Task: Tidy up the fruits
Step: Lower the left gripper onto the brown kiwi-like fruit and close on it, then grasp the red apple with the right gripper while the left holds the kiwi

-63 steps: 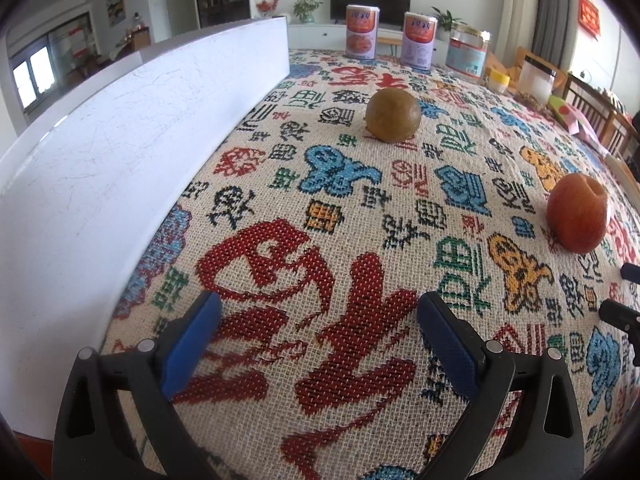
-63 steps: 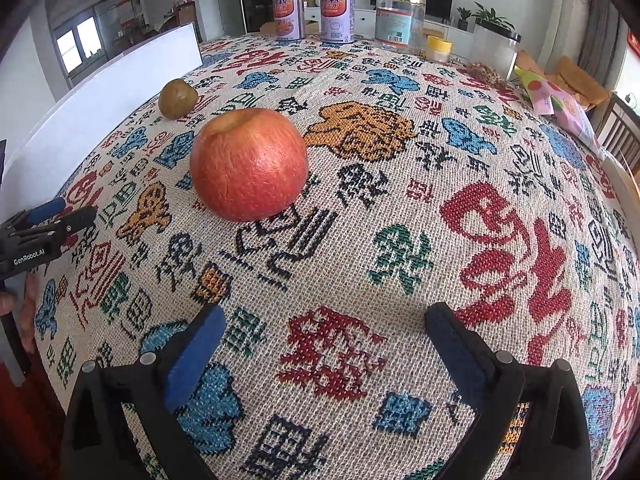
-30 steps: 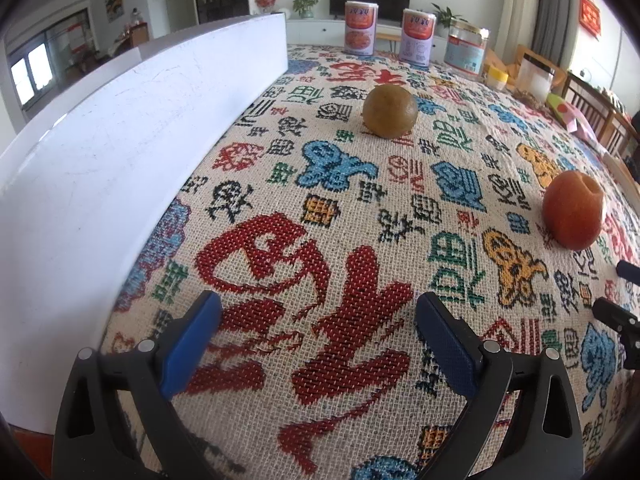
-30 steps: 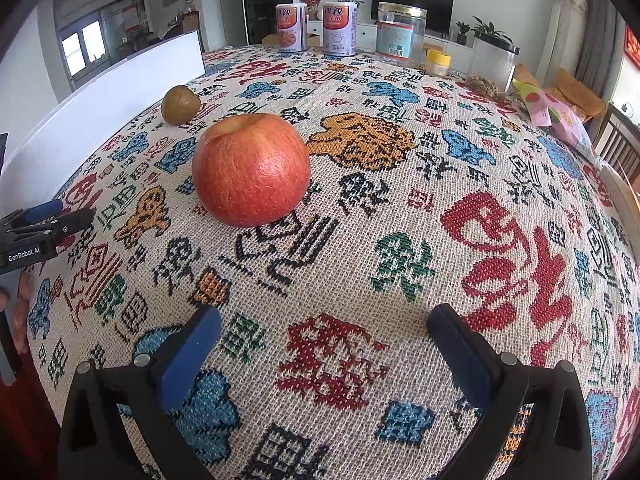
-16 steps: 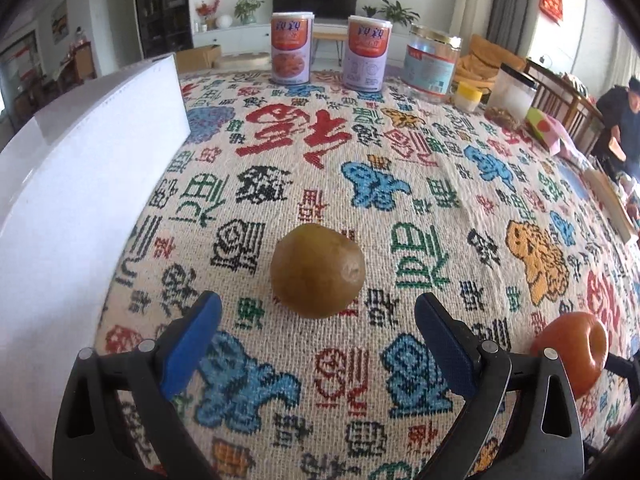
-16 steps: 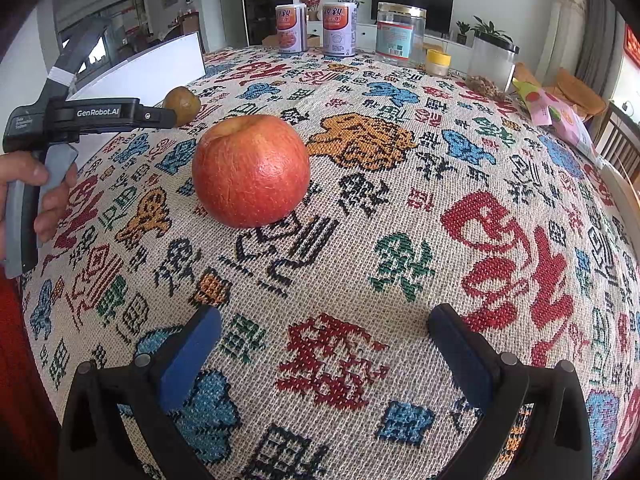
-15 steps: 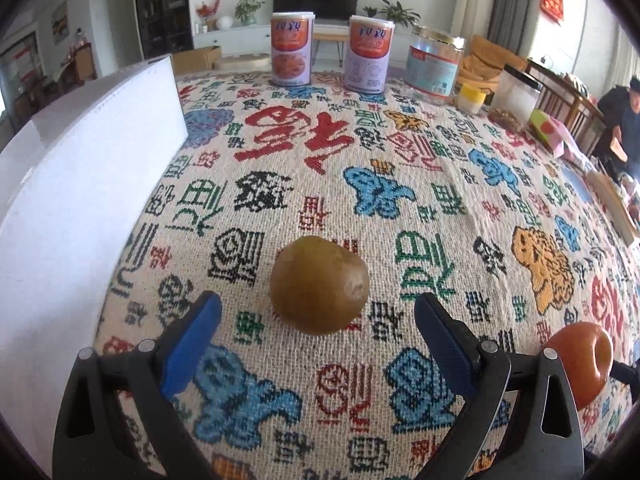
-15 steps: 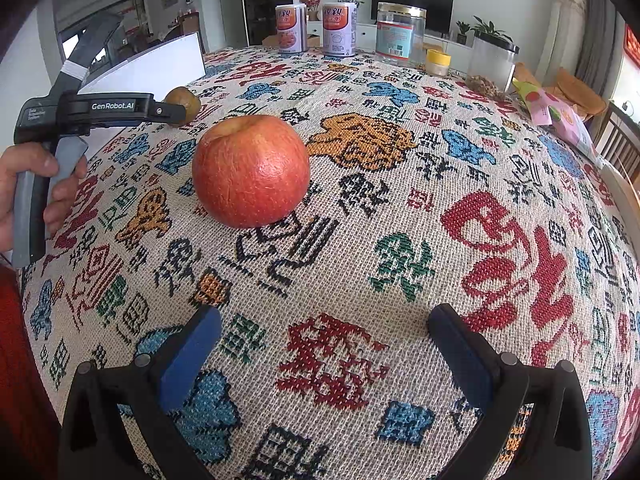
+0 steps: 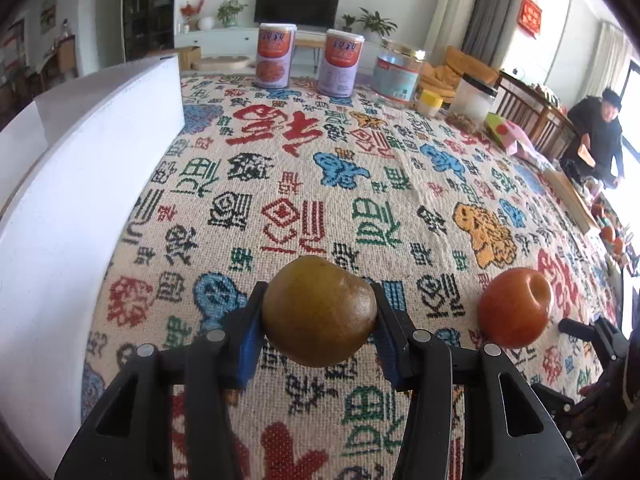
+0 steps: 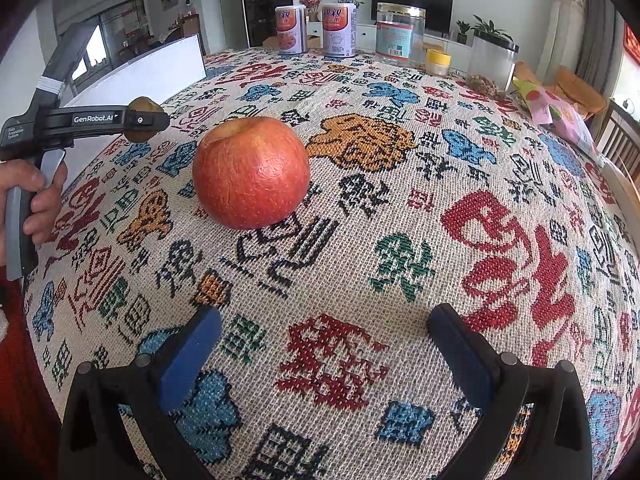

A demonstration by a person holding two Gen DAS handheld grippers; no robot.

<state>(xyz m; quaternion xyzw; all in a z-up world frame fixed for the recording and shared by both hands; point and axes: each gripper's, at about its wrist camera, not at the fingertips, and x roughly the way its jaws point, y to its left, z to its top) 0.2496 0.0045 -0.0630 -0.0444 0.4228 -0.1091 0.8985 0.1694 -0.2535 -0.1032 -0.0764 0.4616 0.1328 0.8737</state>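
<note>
My left gripper (image 9: 319, 330) is shut on a brown-green kiwi-like fruit (image 9: 319, 311), its blue pads pressed on both sides. From the right wrist view the left gripper (image 10: 146, 120) shows at the left with the fruit (image 10: 141, 106) at its tip, near the white board. A red apple (image 10: 251, 172) sits on the patterned tablecloth ahead of my right gripper (image 10: 326, 354), which is open and empty. The apple also shows in the left wrist view (image 9: 515, 312), to the right of the held fruit.
A white board (image 9: 76, 200) stands along the table's left side. Two cans (image 9: 276, 61), a clear jar (image 9: 398, 76), a small yellow-lidded jar (image 9: 430, 103) and a plastic container (image 9: 476, 98) stand at the far edge. A person (image 9: 598, 130) sits at the far right.
My left gripper moved forward to the brown-green fruit and shut on it. The right gripper and the apple have stayed still.
</note>
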